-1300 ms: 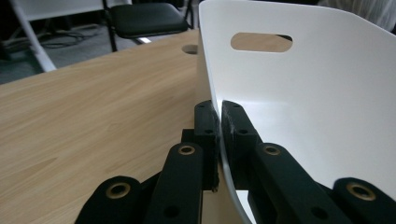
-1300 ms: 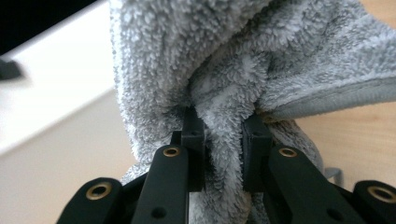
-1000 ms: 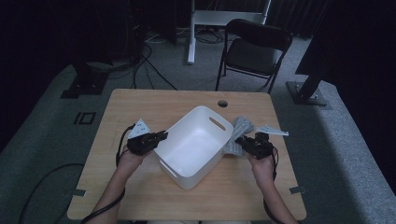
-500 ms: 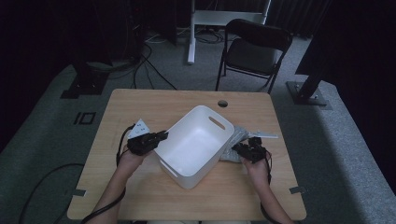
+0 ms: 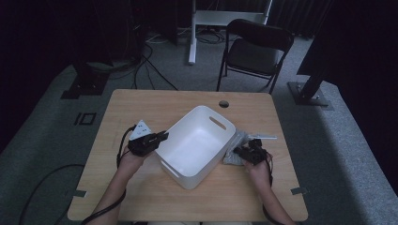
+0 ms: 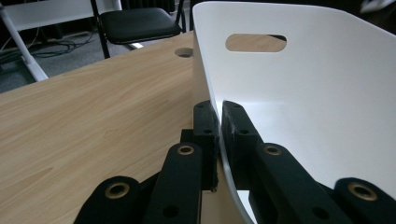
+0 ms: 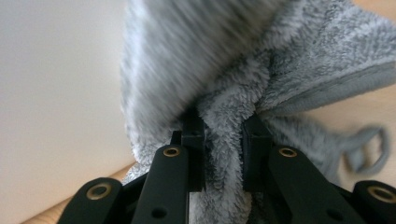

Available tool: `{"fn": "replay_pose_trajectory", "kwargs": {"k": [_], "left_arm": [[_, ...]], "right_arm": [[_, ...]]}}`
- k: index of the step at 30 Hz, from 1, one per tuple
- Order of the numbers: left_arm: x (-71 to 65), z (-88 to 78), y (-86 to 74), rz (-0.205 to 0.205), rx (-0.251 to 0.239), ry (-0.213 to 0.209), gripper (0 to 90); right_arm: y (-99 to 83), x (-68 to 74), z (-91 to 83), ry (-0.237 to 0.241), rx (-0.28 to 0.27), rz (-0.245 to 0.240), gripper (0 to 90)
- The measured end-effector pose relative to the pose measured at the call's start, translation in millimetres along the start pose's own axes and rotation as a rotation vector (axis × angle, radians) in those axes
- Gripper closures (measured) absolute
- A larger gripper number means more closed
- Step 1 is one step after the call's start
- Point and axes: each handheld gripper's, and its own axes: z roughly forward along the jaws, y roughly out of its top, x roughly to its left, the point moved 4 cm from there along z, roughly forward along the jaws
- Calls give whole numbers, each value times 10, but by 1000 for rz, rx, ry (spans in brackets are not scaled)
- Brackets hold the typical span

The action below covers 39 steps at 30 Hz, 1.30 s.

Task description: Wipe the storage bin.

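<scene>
The left gripper (image 6: 218,122) pinches the white plastic bin's (image 5: 197,143) wall, mid-table. The right gripper (image 7: 223,130) grips the fluffy grey towel (image 7: 243,60) near the table's right edge. Hold the bin steady, lift the towel high over the rim.

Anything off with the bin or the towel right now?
The white bin sits skewed to the table's edges, the left gripper clamped on its wall. The grey towel is bunched beside it in the right gripper. Nothing is spilled or damaged.
</scene>
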Motion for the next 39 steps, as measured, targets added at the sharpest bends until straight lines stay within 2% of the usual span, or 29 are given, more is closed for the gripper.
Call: {"fn": "replay_pose_trajectory", "kwargs": {"k": [3,4,6,7,8,9,10,12,14,17,22,23,24,27,28,31,32,34,37,39], "left_arm": [[18,6,7,41,-1,1,829],[29,7,9,50,-4,-12,822],[56,14,10,84,-11,1,815],[75,17,15,84,-7,-5,816],[75,17,15,84,-7,-5,817],[104,22,15,113,-11,4,817],[118,23,19,108,-7,-2,818],[137,27,21,132,-11,5,818],[166,36,26,163,-18,18,811],[230,55,45,179,-11,44,782],[315,84,82,174,15,66,756],[338,83,97,158,13,94,754],[349,82,101,147,10,102,680],[372,65,105,104,-3,90,551],[369,55,107,92,-2,82,503],[357,12,120,65,-7,66,438],[357,12,120,65,-7,66,416],[362,-24,138,33,-8,50,390],[348,-40,152,22,24,24,329],[336,-56,169,31,23,36,296]], "right_arm": [[133,-95,-205,-23,-56,13,761],[161,-124,-253,-31,-68,15,761],[222,-201,-368,-46,-87,26,761],[243,-242,-420,-54,-92,31,760],[263,-290,-472,-63,-90,34,760],[273,-332,-515,-72,-86,40,760],[275,-358,-537,-76,-85,44,760],[266,-417,-570,-80,-78,56,760],[239,-464,-554,-89,-58,61,759],[185,-516,-474,-101,-16,67,759],[117,-571,-288,-135,47,55,755],[109,-580,-262,-142,54,54,752],[99,-598,-213,-153,65,53,746],[88,-631,-142,-154,78,55,689],[90,-646,-119,-152,75,59,656],[114,-675,-108,-159,49,63,525],[114,-675,-108,-159,49,63,525],[150,-684,-135,-157,28,72,454],[197,-664,-195,-163,-4,61,385],[225,-642,-224,-148,-20,41,345]]}}
